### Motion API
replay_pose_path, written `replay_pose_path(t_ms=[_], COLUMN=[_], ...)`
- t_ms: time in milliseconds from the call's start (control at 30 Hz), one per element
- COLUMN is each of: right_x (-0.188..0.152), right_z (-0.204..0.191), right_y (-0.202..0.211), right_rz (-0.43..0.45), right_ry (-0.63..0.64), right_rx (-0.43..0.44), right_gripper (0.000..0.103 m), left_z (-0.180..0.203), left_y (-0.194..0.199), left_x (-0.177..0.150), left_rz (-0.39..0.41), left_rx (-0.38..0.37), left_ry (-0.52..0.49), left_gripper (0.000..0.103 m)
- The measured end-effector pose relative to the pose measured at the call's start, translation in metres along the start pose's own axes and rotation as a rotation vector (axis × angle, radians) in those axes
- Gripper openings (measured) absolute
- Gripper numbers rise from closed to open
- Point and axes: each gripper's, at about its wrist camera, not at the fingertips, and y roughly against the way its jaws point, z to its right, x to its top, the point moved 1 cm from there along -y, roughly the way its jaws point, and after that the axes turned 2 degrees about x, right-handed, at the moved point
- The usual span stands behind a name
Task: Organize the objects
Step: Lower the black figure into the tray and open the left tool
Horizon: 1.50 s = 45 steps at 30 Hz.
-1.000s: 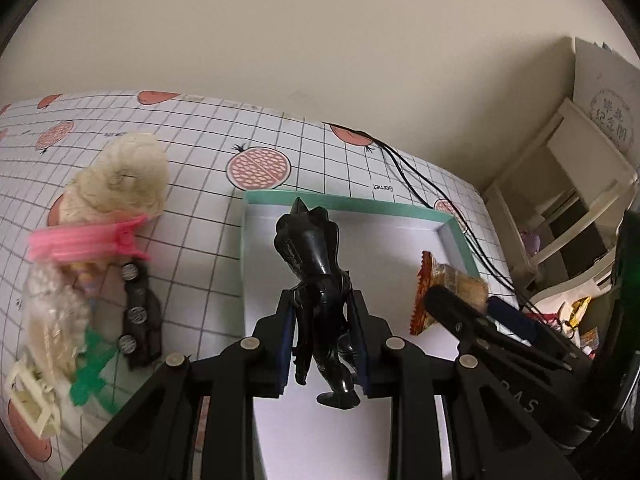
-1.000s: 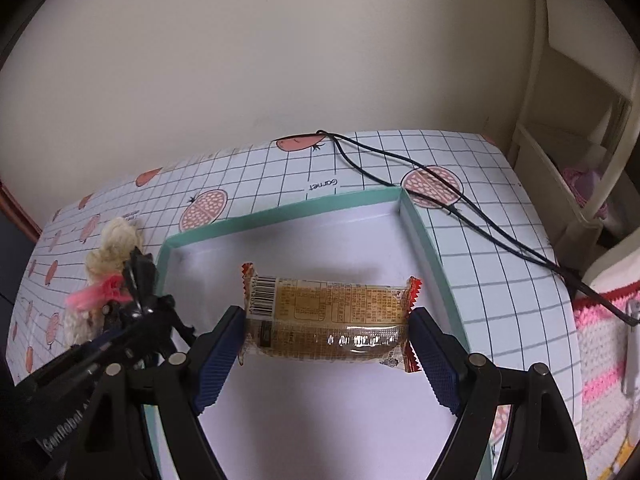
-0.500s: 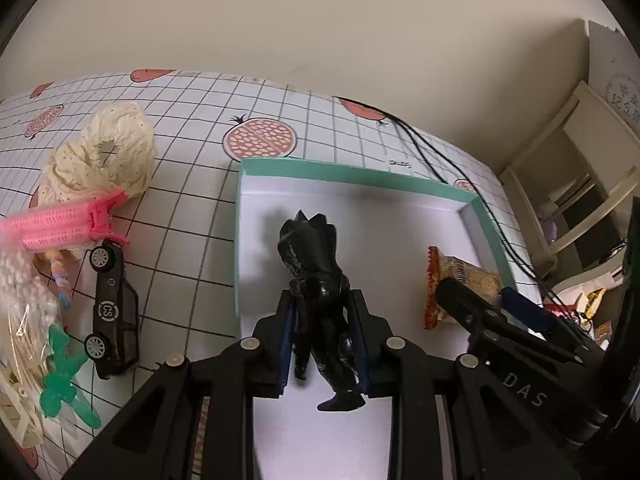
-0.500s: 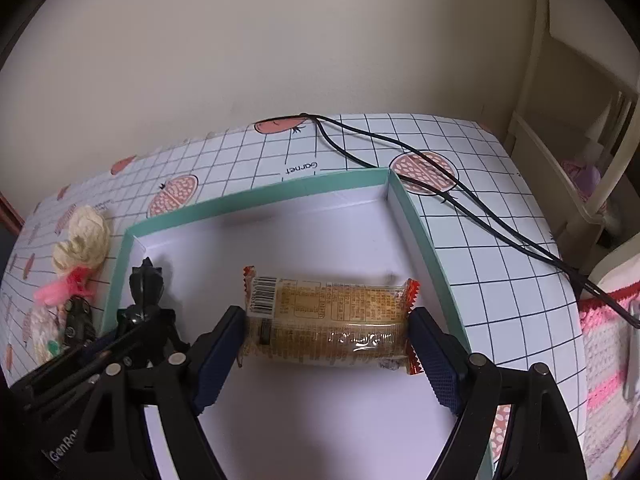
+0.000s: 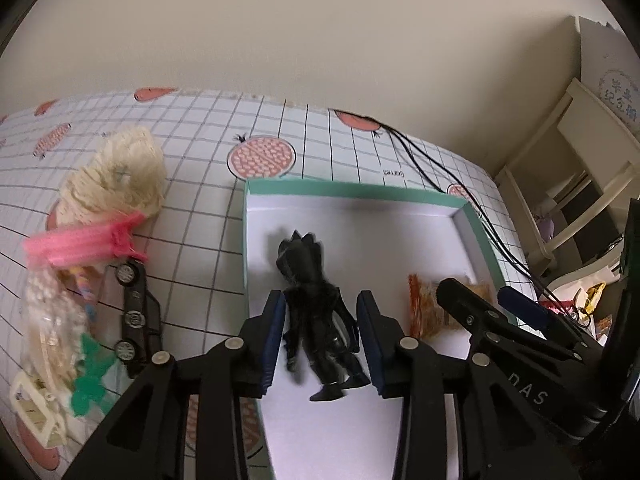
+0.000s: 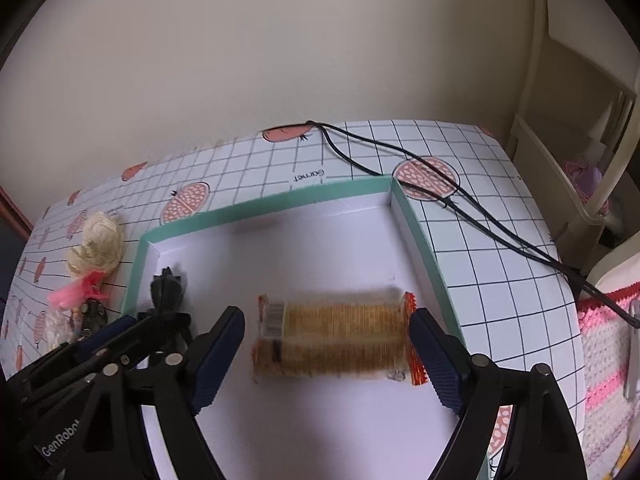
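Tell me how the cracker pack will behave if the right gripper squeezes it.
The cracker pack looks like a stack of thin biscuits in clear film, so a hard squeeze would probably crack them. The film looks glossy, so it may slip against the pads. Its round shape suggests it could roll on the box floor once released.

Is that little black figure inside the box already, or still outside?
Inside. The black figure lies on the white floor of the box, between the left tongs, which stand apart.

Plain cream wall [image 5: 320,32] behind a gridded table.
A cream shelf unit [image 6: 576,152] stands right of the fruit-print tablecloth [image 6: 500,248]; lighting is dim and even.
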Motion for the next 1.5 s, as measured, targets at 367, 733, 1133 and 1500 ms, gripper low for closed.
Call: replay_pose_path(t_ms=[367, 733, 1133, 1500], right_x=[0.004, 0.000, 0.000, -0.001], right_z=[-0.002, -0.005, -0.004, -0.006], right_y=[0.015, 0.009, 0.007, 0.012], right_rz=[0.003, -0.011, 0.002, 0.001], right_ry=[-0.009, 0.014, 0.024, 0.023], right_rx=[0.025, 0.015, 0.001, -0.008], right_gripper=[0.087, 0.097, 0.103, 0.103], left_z=[-0.008, -0.026, -0.038, -0.037], left_y=[0.024, 0.019, 0.019, 0.030], left_x=[0.009, 0.008, 0.009, 0.009], left_rz=[0.051, 0.048, 0.063, 0.073], left_rx=[0.072, 0.176, 0.238, 0.233], left_ry=[-0.004, 0.031, 0.048, 0.046], left_gripper=[0.052, 0.081, 0.103, 0.103])
